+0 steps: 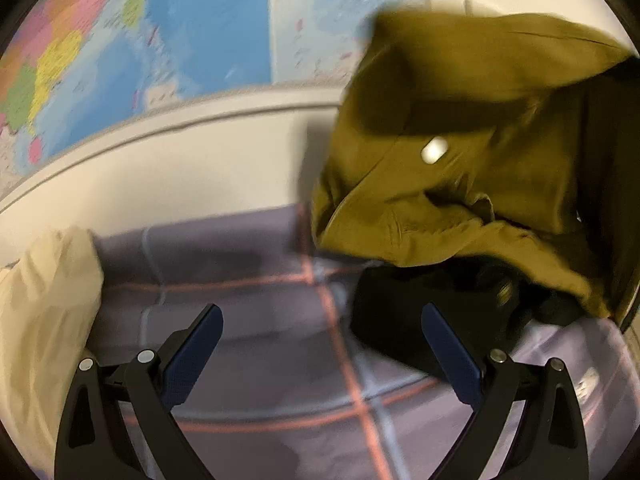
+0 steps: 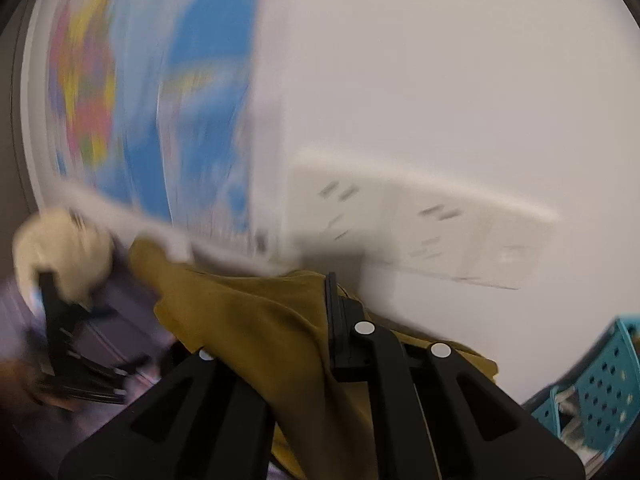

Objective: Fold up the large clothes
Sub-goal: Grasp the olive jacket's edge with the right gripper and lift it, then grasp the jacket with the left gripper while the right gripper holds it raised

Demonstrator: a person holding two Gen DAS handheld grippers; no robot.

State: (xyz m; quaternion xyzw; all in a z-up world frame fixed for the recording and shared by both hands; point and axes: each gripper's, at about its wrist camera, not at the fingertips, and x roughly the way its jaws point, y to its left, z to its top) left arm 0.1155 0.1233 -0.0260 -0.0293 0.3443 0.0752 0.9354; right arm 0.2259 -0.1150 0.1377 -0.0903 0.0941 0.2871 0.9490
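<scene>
Up in the air goes the mustard-yellow garment [image 1: 460, 152], bunched and hanging over the far right side of the bed [image 1: 280, 360], whose cover is grey-lilac plaid with salmon lines. Clamped tight on a fold of that cloth [image 2: 256, 340] is the right gripper [image 2: 320, 320]; the fabric drapes over its left finger and spills down between the black arms. Low and empty sits the left gripper [image 1: 322, 320], jaws spread wide over the plaid, nothing between the blue pads [image 1: 200, 344]. A black garment [image 1: 400, 320] lies on the bed under the hanging yellow one, just beyond the left gripper's right finger. A cream pillow [image 1: 44, 312] sits at the bed's left edge, a colourful map [image 1: 160, 40] on the wall behind, a teal perforated basket [image 2: 600, 380] off to the right.
</scene>
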